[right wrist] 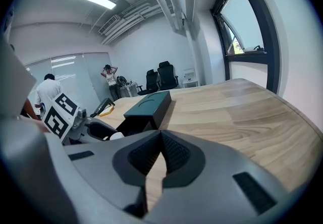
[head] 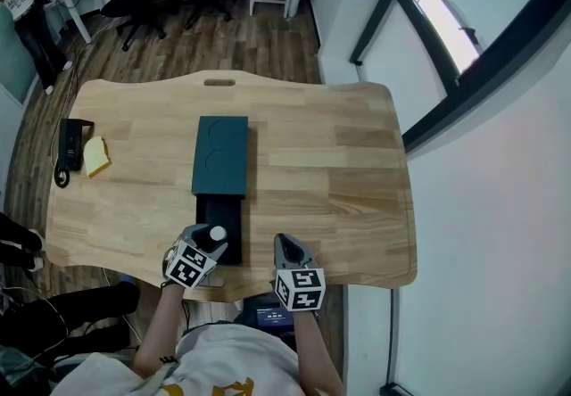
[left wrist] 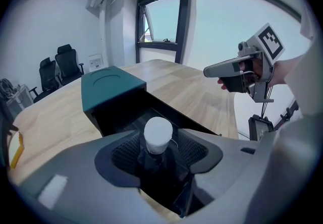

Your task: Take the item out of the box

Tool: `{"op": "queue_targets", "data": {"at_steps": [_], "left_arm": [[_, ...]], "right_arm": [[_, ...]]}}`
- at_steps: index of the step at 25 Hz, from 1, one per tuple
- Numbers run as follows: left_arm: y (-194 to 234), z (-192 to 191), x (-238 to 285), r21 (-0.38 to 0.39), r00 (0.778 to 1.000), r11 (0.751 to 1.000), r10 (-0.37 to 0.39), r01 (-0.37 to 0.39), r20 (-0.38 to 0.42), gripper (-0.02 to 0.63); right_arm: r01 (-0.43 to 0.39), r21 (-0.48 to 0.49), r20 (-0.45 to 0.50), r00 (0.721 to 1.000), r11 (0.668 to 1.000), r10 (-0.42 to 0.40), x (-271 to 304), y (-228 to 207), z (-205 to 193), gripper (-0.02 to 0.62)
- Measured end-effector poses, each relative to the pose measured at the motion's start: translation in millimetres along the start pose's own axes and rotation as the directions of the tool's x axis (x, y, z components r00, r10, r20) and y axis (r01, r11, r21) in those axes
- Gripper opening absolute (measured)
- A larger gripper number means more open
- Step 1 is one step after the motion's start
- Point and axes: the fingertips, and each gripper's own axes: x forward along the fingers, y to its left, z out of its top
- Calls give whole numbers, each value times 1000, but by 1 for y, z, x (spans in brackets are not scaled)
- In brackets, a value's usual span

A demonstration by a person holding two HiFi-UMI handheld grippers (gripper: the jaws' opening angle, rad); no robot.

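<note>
– Bottle [left wrist: 158, 136] position?
– Standing upright in the black tray [head: 219, 207], which sticks out of the teal box [head: 220, 152] on the person's side. Dark body, white cap. It's at the near end of the tray.
– Left gripper [left wrist: 159, 153]?
– Jaws wide, one on each side of the bottle. Pads are clear of it on both sides, no contact that I can see. The cap stands higher than the pads.
– So not gripped.
– Correct. The bottle sits in the tray with nothing pressing on it.
– Right gripper [right wrist: 161, 143]?
– Jaws together, pad tips touching, nothing between them. Held over the table [head: 343, 173] near its front edge, right of the tray, apart from the box.
– Box orientation?
– Flat, mid-table, long axis running away from the person. Teal sleeve at the far end, tray poking out at the near end, close to the front edge.
– Anything else on the table?
– Yellow item [head: 96, 155] and a black device [head: 71, 143] at the left edge, just beside each other, well apart from the box.
</note>
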Motion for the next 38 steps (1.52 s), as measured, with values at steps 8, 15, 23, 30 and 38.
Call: {"op": "queue_targets", "data": {"at_steps": [8,15,23,30,38], "left_arm": [[0,-2,5,0,1000,1000,-8,8,-19,196],[-1,-1,7,4,999,1000,-26,26,-18,172],[6,8,-4,-17,1000,1000,-9,10,22,170],[15,20,-20,-78,997,997,10,-5,73,170],[14,42,-37,-85,990,996,31,-19,136,170]], "right_arm": [[15,41,4,1000,999,-15,-5,-10,1,6],[18,53,17,1000,998,-19,-6,-12,7,6],[14,44,24,1000,999,-15,-6,-6,11,6],[4,29,43,999,1000,-5,-9,3,20,6],[-20,-11,89,996,1000,21,-19,21,40,6]]}}
